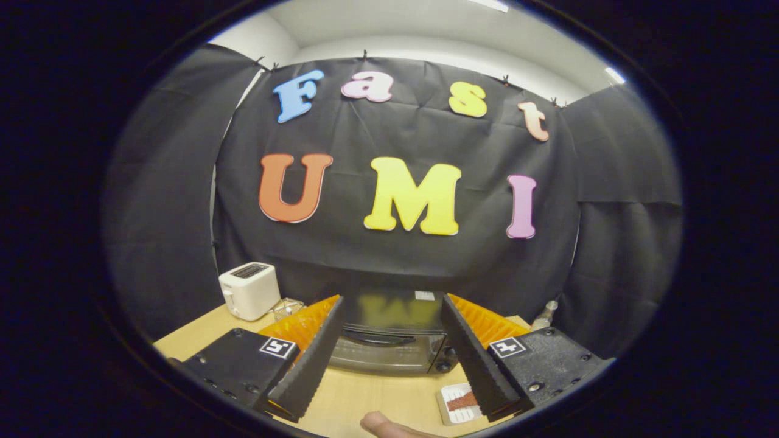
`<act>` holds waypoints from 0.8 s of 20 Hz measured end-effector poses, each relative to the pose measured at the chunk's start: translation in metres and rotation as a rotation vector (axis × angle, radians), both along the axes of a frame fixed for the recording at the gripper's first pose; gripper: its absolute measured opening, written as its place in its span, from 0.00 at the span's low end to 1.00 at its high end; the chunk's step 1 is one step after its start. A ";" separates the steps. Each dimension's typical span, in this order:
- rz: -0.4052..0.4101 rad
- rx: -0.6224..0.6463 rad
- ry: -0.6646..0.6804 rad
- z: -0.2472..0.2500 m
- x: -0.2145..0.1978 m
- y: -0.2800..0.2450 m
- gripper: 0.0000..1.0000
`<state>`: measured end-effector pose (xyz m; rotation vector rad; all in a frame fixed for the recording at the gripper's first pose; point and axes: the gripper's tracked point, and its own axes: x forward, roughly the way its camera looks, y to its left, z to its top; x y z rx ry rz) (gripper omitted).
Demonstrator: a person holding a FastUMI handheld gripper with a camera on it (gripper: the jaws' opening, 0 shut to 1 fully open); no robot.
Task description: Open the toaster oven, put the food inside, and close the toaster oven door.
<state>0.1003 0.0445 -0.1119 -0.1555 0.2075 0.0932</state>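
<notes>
Gripper [389, 359] released, fingers spread wide; toaster oven [389, 347], door closed, just ahead between them, food tray [457, 403] nearer on surface [365, 395]; judge: hook the door handle [380, 337] squarely.

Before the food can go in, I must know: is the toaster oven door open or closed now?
Closed. The toaster oven door stands upright, handle at its top, glass front facing the open tongs, which hold nothing.
</notes>
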 end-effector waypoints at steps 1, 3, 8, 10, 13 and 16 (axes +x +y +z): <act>-0.001 0.004 0.031 -0.012 0.010 0.004 1.00; -0.006 0.004 0.097 -0.037 0.033 0.010 1.00; -0.059 -0.011 0.257 -0.098 0.084 0.003 1.00; -0.070 -0.007 0.319 -0.120 0.100 -0.003 1.00; -0.050 0.061 0.353 -0.132 0.114 0.000 1.00; -0.002 0.055 0.366 -0.139 0.125 0.005 1.00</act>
